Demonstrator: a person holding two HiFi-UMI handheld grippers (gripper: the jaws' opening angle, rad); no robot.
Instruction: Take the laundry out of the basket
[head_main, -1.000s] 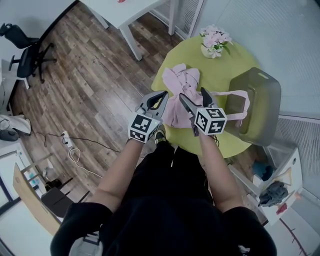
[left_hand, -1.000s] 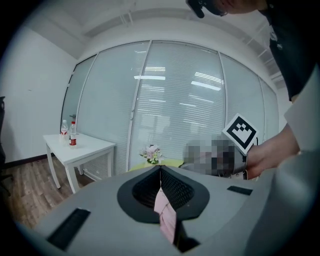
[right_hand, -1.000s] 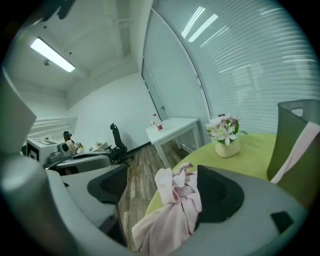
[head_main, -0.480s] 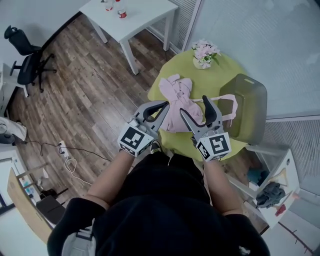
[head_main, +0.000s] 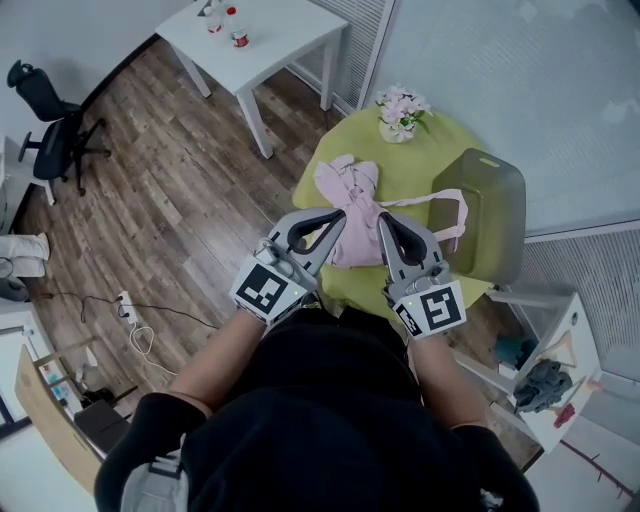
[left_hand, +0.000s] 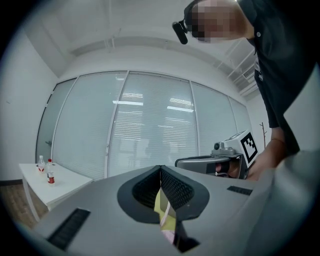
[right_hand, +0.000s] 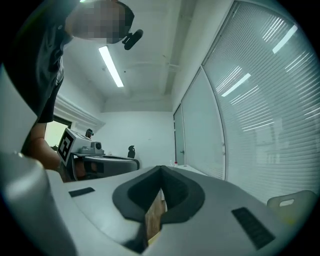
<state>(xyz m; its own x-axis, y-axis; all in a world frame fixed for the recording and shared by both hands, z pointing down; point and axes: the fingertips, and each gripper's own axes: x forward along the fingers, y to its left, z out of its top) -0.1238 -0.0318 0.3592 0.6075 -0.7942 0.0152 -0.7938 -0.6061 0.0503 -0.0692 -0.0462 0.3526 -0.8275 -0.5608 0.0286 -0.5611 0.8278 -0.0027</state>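
A pink garment (head_main: 349, 200) lies crumpled on the round yellow-green table (head_main: 440, 140), and one pink strap (head_main: 440, 200) of it reaches across to the olive basket (head_main: 482, 215) at the table's right side. Both grippers are held level, high above the table's near edge, and neither touches anything. My left gripper (head_main: 340, 216) (left_hand: 160, 170) is shut and empty. My right gripper (head_main: 385, 222) (right_hand: 160, 170) has just been closing and is now shut, with nothing between its jaws. Each gripper view shows the other gripper beside it.
A pot of pink flowers (head_main: 400, 108) stands at the table's far edge. A white table (head_main: 262, 35) with small bottles stands at the back left. An office chair (head_main: 45, 108) and cables (head_main: 135, 300) are on the wooden floor. A shelf with clutter (head_main: 540, 372) is at the right.
Both grippers have risen from the table toward the camera. The right gripper's jaws, open in the earlier frames, have closed. The pink garment still lies on the table.
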